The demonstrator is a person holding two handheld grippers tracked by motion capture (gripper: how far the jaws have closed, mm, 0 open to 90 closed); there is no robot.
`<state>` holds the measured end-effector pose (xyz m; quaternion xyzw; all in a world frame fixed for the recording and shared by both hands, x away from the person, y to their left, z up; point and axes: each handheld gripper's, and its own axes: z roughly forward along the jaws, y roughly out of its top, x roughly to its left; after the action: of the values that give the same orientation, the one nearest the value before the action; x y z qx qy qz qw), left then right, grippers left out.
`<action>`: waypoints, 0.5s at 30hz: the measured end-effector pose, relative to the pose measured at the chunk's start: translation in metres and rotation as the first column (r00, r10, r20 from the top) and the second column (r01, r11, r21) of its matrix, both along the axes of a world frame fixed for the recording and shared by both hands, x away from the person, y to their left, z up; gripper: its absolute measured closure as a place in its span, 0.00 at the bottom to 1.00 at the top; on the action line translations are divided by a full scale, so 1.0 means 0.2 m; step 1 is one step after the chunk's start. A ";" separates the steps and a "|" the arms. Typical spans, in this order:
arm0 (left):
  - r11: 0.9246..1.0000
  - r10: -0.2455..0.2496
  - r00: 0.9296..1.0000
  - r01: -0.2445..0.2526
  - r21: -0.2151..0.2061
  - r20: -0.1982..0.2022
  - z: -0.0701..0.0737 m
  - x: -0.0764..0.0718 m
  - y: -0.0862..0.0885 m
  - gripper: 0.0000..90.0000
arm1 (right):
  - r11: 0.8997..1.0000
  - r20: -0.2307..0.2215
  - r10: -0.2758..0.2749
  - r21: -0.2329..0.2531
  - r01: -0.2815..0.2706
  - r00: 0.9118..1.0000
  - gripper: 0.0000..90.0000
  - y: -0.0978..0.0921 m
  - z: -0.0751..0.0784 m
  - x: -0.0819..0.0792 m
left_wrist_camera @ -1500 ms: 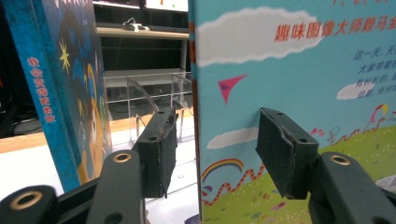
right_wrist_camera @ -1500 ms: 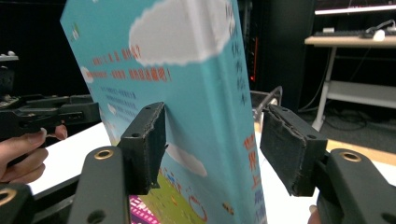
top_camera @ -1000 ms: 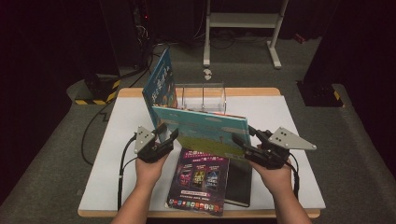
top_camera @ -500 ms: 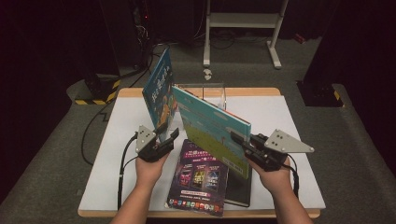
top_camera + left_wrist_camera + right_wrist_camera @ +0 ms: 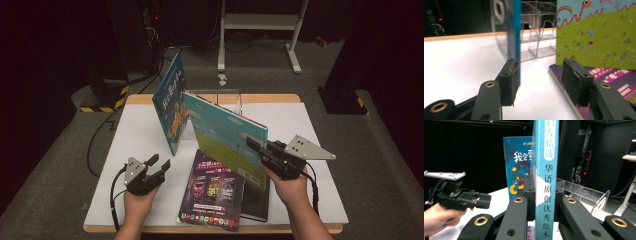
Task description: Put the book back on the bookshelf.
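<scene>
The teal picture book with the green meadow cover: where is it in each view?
High view: teal picture book with green meadow cover, centre, tilted, clamped by right gripper.
Left gripper view: upper right.
Right gripper view: spine, centre.
Shared landmark: clear acrylic rack.

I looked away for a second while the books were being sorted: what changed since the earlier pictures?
The left gripper let go of the green book and drew back toward the person, jaws open. The right gripper, shut on the book's spine, tipped it up from near flat to standing on edge. The blue book in the clear rack and the purple book on the table stayed put.
</scene>
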<state>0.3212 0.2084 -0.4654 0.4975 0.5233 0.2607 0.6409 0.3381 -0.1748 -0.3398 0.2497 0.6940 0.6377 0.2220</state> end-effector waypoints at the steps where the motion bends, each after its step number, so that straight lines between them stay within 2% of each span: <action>1: 1.000 0.002 1.000 -0.002 -0.018 0.000 0.00 -0.01 0.01 0.53 | 1.000 -0.003 -0.002 0.004 0.002 1.000 0.90 0.01 0.00 0.00; 7: 0.998 -0.005 1.000 0.005 -0.062 0.000 0.00 -0.05 0.05 0.53 | 0.999 -0.019 -0.025 0.035 0.026 1.000 0.90 0.06 -0.02 0.03; 15: 0.999 -0.020 1.000 0.019 -0.043 -0.015 -0.03 -0.05 0.05 0.54 | 0.997 0.004 -0.059 0.040 0.059 0.998 0.90 0.15 -0.05 0.04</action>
<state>0.3119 0.2184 -0.4704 0.4907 0.5289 0.2395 0.6497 0.3456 -0.1442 -0.3491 0.2727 0.6728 0.6455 0.2374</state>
